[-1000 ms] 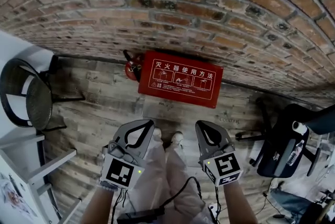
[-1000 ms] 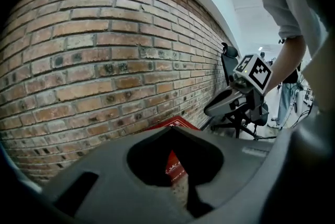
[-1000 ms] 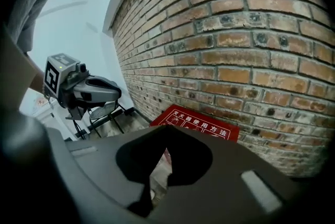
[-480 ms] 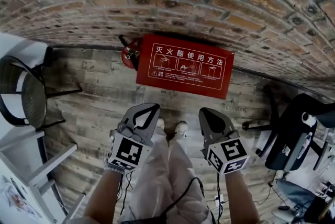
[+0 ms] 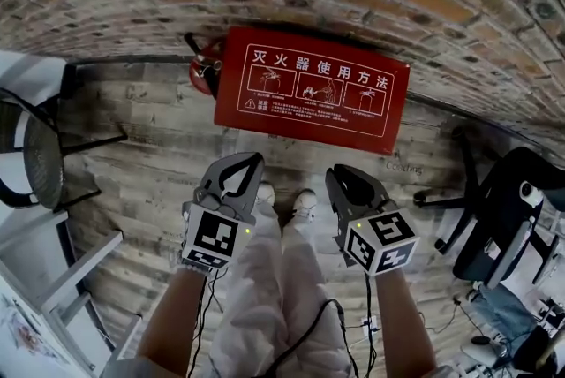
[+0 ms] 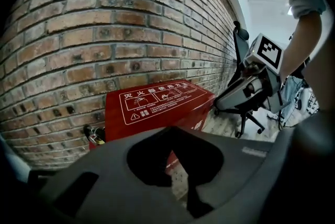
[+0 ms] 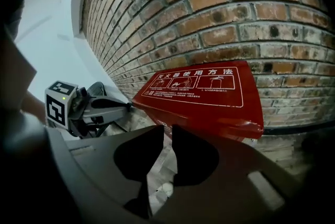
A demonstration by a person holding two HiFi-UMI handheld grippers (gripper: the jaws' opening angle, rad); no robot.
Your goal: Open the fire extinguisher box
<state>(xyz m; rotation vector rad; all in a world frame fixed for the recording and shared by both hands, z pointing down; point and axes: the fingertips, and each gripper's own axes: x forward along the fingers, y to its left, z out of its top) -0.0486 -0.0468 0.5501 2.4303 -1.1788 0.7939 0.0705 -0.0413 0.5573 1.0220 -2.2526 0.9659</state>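
Note:
A red fire extinguisher box (image 5: 313,94) with white printed instructions on its lid stands on the wooden floor against the brick wall; it also fills the middle of both gripper views (image 6: 157,105) (image 7: 204,92). Its lid is down. My left gripper (image 5: 250,161) hovers in front of the box, short of its front edge, jaws shut and empty (image 6: 174,130). My right gripper (image 5: 338,176) hangs beside it at about the same distance. Its jaws are opening, with a narrow slit between the tips (image 7: 168,131) and nothing in it.
A red extinguisher (image 5: 201,71) stands at the box's left end. A black chair (image 5: 44,160) and a white shelf (image 5: 62,279) are at the left, a black office chair (image 5: 503,226) at the right. The person's legs and shoes (image 5: 282,208) are below the grippers.
The view and both grippers have come closer to the red box, which now looks larger. The right gripper's jaws have parted slightly.

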